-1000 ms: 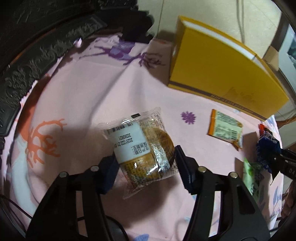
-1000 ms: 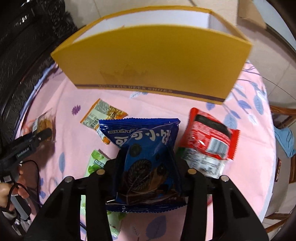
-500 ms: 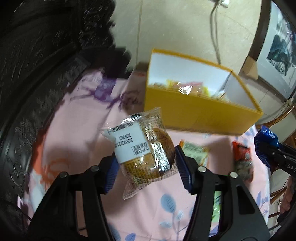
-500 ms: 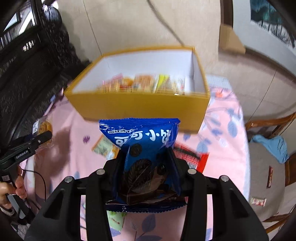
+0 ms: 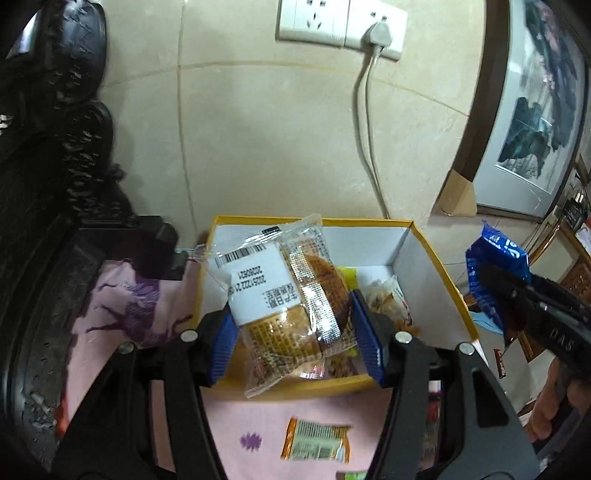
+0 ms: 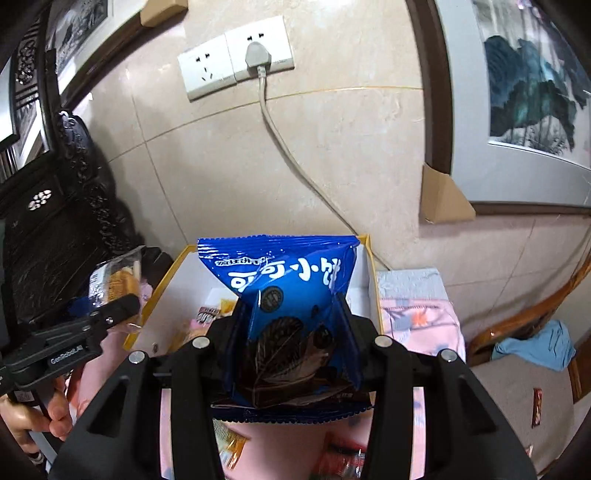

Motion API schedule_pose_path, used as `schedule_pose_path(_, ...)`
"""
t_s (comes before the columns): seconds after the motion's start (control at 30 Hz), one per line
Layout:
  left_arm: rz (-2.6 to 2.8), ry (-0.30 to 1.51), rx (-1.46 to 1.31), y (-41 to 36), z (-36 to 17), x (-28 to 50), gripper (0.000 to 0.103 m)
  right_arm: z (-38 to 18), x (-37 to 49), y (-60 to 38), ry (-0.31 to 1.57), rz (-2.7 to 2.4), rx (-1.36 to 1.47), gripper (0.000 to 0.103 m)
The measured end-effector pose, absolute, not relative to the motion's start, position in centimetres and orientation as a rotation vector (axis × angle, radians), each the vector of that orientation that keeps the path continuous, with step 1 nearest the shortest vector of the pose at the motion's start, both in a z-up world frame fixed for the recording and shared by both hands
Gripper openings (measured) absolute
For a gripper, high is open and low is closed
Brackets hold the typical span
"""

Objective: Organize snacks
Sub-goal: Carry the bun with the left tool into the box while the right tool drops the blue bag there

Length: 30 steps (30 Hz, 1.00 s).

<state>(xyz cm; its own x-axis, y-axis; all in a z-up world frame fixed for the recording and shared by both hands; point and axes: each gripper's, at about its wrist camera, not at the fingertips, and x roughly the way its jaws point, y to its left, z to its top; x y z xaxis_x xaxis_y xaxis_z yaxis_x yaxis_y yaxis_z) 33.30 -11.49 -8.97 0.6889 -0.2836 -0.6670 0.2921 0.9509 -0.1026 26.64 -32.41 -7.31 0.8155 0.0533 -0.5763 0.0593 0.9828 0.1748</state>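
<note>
My left gripper point(image 5: 291, 332) is shut on a clear-wrapped cake with a white label point(image 5: 284, 299) and holds it above the open yellow box point(image 5: 439, 273). My right gripper point(image 6: 291, 332) is shut on a blue cookie bag point(image 6: 284, 280) and holds it over the same yellow box point(image 6: 373, 280). Several snack packets lie inside the box. Each gripper shows in the other's view: the right one with its blue bag point(image 5: 495, 269), the left one with its cake point(image 6: 114, 280).
An orange packet point(image 5: 316, 443) lies on the pink tablecloth point(image 5: 122, 332) in front of the box. A red packet point(image 6: 343, 454) lies below my right gripper. Dark carved furniture point(image 5: 44, 184) stands left. A tiled wall with a socket point(image 5: 340, 27) is behind.
Both grippers rose and moved forward with their snacks, from low over the table to above the open box. The box interior now sits under them.
</note>
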Motion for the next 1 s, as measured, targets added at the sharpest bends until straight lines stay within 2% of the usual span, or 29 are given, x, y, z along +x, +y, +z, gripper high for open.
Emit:
schedule_pose_path(0.3,-0.282,0.807,0.061,-13.3,-12.1,37.5,0.059,-10.0,30.4,-32.9,0.661,-0.014,0.168,0.045)
schedule_pose_path(0.63,-0.24,0.852,0.068,-13.3,-14.2,38.9,0.06,-11.5,32.3,-32.2,0.726,0.003,0.142,0.047)
schedule_pose_path(0.67,-0.231,0.854,0.068,-13.2,-14.3,39.0,0.062,-11.6,32.6,-31.9,0.742,0.003,0.129,0.049)
schedule_pose_path(0.7,-0.224,0.854,0.067,-13.2,-14.3,39.1,0.079,-11.6,32.5,-31.6,0.746,-0.007,0.11,0.065)
schedule_pose_path(0.73,-0.198,0.848,0.066,-13.0,-14.1,39.1,0.099,-11.6,32.4,-31.4,0.741,-0.019,0.091,0.069)
schedule_pose_path(1.0,-0.157,0.81,0.028,-11.6,-12.2,37.8,0.101,-10.4,30.5,-31.5,0.731,-0.003,0.092,0.07)
